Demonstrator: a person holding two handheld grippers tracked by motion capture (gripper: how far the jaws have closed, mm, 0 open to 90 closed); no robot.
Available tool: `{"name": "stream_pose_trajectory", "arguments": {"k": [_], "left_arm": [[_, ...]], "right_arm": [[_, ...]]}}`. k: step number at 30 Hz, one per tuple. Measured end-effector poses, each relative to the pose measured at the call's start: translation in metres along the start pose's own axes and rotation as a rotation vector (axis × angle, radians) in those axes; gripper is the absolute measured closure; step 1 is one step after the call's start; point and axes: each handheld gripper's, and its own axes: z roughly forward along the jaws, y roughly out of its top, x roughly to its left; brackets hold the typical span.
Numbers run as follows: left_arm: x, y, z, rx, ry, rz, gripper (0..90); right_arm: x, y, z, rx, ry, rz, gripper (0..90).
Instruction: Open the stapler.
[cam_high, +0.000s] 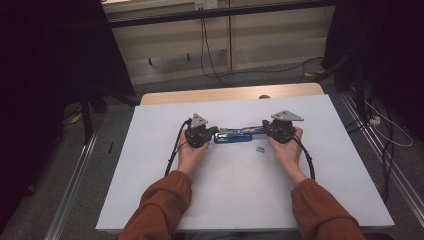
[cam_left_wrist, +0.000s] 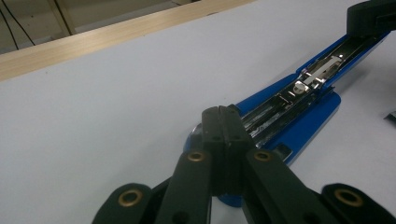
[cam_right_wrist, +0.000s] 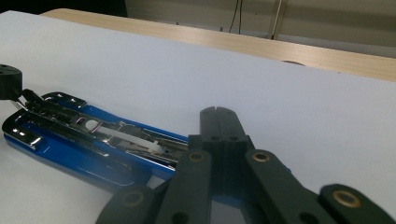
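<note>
Between the two claws lies the blue stapler (cam_high: 235, 135), swung open flat on the white table (cam_high: 320, 200), metal staple channel up. Left gripper (cam_high: 201, 134): jaws pressed together, tips resting on the stapler's near end (cam_left_wrist: 285, 135); whether they pinch any of it, can't tell. Right gripper (cam_high: 280, 130): jaws together too, tips over the opposite end (cam_right_wrist: 84, 144). Just beside the right claw, a small staple strip (cam_high: 260, 149), apart from the stapler. Looks like a reload. Pin one end down firmly, keep the channel level, open the right jaws before going for the strip.
</note>
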Motion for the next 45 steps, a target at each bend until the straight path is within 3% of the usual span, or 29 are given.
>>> {"name": "stream_pose_trajectory", "arguments": {"k": [7, 17, 33, 41, 45], "left_arm": [[0.0024, -0.0009, -0.0001, -0.006, -0.015, -0.018, 90.0], [-0.0026, 0.0017, -0.0001, 0.001, 0.018, 0.012, 90.0], [-0.0033, 0.0054, -0.0039, -0.029, 0.010, 0.029, 89.9], [-0.0053, 0.0061, -0.0038, -0.049, 0.015, 0.054, 78.8], [-0.0038, 0.0068, -0.0048, -0.056, 0.014, 0.014, 69.7]], "right_arm": [[0.0013, -0.0010, 0.0012, -0.004, 0.005, 0.007, 90.0], [-0.0009, -0.0006, 0.0012, -0.013, 0.025, 0.015, 90.0], [-0.0029, -0.0006, 0.0009, -0.025, 0.066, 0.027, 90.0], [-0.0058, 0.0013, -0.0012, -0.041, 0.085, 0.025, 83.3], [-0.0058, 0.0026, -0.0028, -0.055, 0.091, 0.019, 76.8]]}}
